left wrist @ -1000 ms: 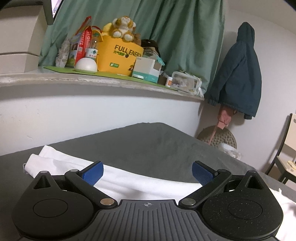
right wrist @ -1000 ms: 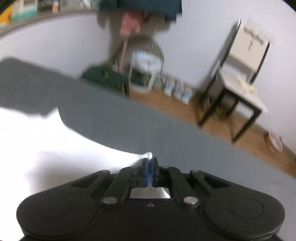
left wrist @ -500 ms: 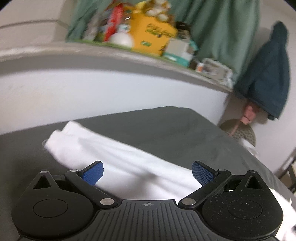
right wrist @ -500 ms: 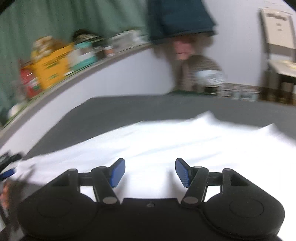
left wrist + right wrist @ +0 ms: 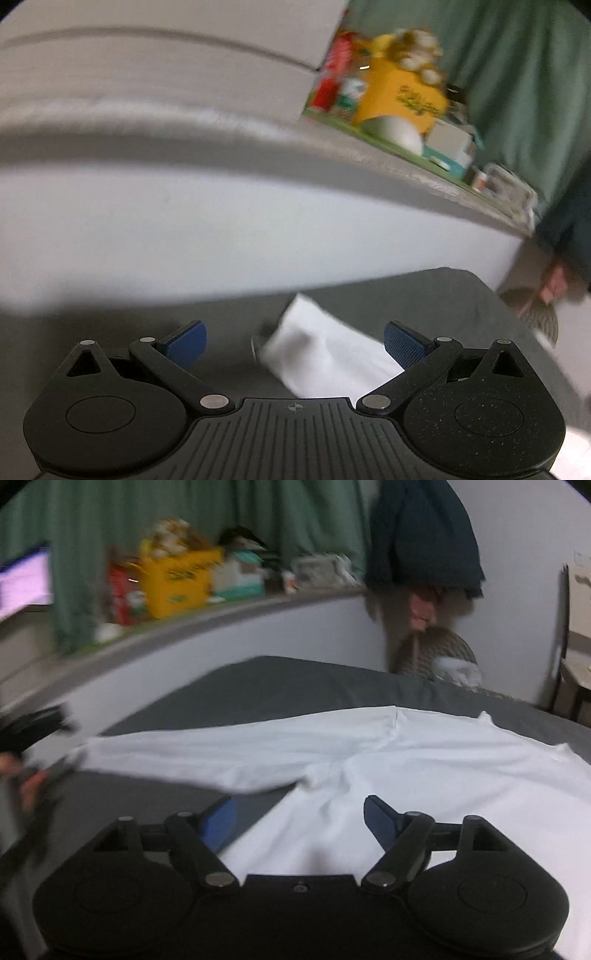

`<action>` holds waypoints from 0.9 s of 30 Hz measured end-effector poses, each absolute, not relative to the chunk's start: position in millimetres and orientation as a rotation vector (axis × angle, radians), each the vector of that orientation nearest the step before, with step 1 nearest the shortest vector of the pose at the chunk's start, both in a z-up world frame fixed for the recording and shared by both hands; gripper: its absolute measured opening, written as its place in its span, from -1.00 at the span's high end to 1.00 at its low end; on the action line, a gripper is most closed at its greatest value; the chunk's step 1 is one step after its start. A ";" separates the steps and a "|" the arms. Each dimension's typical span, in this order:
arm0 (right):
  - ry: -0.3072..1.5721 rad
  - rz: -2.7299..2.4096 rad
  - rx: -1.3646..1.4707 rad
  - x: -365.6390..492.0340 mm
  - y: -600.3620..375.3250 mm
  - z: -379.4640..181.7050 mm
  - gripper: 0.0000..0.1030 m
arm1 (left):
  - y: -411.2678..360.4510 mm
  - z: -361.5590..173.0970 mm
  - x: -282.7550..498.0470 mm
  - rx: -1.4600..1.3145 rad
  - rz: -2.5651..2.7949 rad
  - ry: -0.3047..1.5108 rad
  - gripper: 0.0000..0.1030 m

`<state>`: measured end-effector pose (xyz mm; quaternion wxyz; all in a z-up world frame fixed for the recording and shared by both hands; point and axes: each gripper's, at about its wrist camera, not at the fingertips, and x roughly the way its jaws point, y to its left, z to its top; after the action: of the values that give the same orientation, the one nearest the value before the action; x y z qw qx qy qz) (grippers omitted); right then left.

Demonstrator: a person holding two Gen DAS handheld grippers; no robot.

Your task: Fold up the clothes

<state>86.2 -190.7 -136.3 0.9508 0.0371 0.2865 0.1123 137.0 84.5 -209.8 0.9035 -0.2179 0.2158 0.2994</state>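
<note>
Right wrist view takes in the biggest things first: the grey bed (image 5: 295, 686) fills the middle, and the white shirt (image 5: 406, 753) lies spread across it from 9 o'clock to 3 o'clock, one sleeve running out toward 9 o'clock. Behind, at 11 o'clock, a ledge (image 5: 221, 613) carries a yellow box (image 5: 177, 579); a dark jacket (image 5: 421, 535) hangs at 1 o'clock.

The likely trouble: the cloth bunches near the armpit, so a grab there could catch two layers and drag the body askew, leaving a crooked fold. In the left wrist view the sleeve end (image 5: 314, 350) lies at 5 o'clock of centre, partly behind one pad, so a hasty closing might miss its edge; blur makes the edge hard to judge.

The right gripper (image 5: 299, 819) is spread wide, empty, poised over the shirt; whether it touches is unclear. The left gripper (image 5: 295, 338) is likewise wide apart and grasps nothing
</note>
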 end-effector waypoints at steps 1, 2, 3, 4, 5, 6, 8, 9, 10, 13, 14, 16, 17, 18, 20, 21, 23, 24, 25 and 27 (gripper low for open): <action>0.584 0.246 0.095 66.9 -197.4 -135.0 -0.47 | 91.0 -214.2 143.2 -0.421 0.601 0.464 -0.99; 0.589 0.251 0.127 46.5 -203.3 -135.1 -0.47 | 97.5 -218.6 149.5 -0.391 0.582 0.482 -0.99; 0.595 0.255 0.159 27.7 -207.1 -136.0 -0.47 | 104.7 -224.2 155.8 -0.384 0.557 0.505 -0.99; 0.599 0.252 0.199 10.4 -212.4 -136.5 -0.47 | 110.7 -230.1 162.0 -0.387 0.528 0.526 -0.99; 0.596 0.242 0.244 -3.4 -217.7 -137.2 -0.47 | 115.1 -235.2 167.9 -0.379 0.505 0.542 -0.98; 0.592 0.232 0.289 -16.8 -223.0 -137.9 -0.47 | 116.8 -238.7 173.1 -0.349 0.495 0.546 -0.98; 0.581 0.198 0.391 -33.7 -233.2 -137.4 -0.47 | 115.3 -242.0 182.6 -0.256 0.491 0.537 -0.92; 0.578 0.196 0.413 -33.5 -236.4 -138.9 -0.48 | 115.5 -242.8 187.7 -0.230 0.476 0.540 -0.82; 0.576 0.197 0.431 -32.2 -239.2 -140.6 -0.48 | 115.8 -243.7 192.8 -0.204 0.461 0.542 -0.75; 0.569 0.198 0.486 -28.1 -247.7 -145.8 -0.48 | 123.3 -246.9 208.4 -0.223 0.442 0.567 -0.24; 0.566 0.199 0.504 -26.8 -250.6 -147.5 -0.48 | 125.6 -248.2 213.0 -0.225 0.442 0.577 -0.17; 0.573 0.204 0.527 -25.1 -255.5 -152.0 -0.48 | 128.4 -250.9 222.2 -0.201 0.435 0.597 -0.15; 0.576 0.206 0.537 -24.6 -257.7 -153.9 -0.48 | 128.3 -252.5 226.4 -0.176 0.429 0.606 -0.05; 0.578 0.207 0.548 -24.0 -259.8 -155.7 -0.48 | 126.2 -253.3 229.0 -0.142 0.417 0.611 0.16; 0.585 0.201 0.548 -23.4 -261.8 -158.0 -0.48 | 120.4 -253.2 231.6 -0.083 0.386 0.615 0.52; 0.588 0.197 0.548 -23.1 -262.8 -159.1 -0.48 | 116.9 -252.9 232.0 -0.061 0.367 0.621 0.86; 0.585 0.191 0.555 -23.3 -265.5 -159.4 -0.48 | 109.5 -249.5 231.4 -0.028 0.360 0.620 0.95; 0.580 0.190 0.560 -23.3 -267.0 -159.2 -0.48 | 106.9 -245.0 230.2 -0.030 0.363 0.605 0.95; 0.575 0.189 0.564 -23.3 -268.4 -159.0 -0.48 | 104.4 -240.6 228.9 -0.032 0.366 0.590 0.96; 0.565 0.177 0.567 -24.3 -271.6 -157.7 -0.48 | 92.4 -222.1 222.0 -0.070 0.353 0.540 0.96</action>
<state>-24.3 -271.6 -157.7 0.9171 0.2757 0.2746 0.0861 222.0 92.4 -222.1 0.9478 -0.0346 0.2654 0.1735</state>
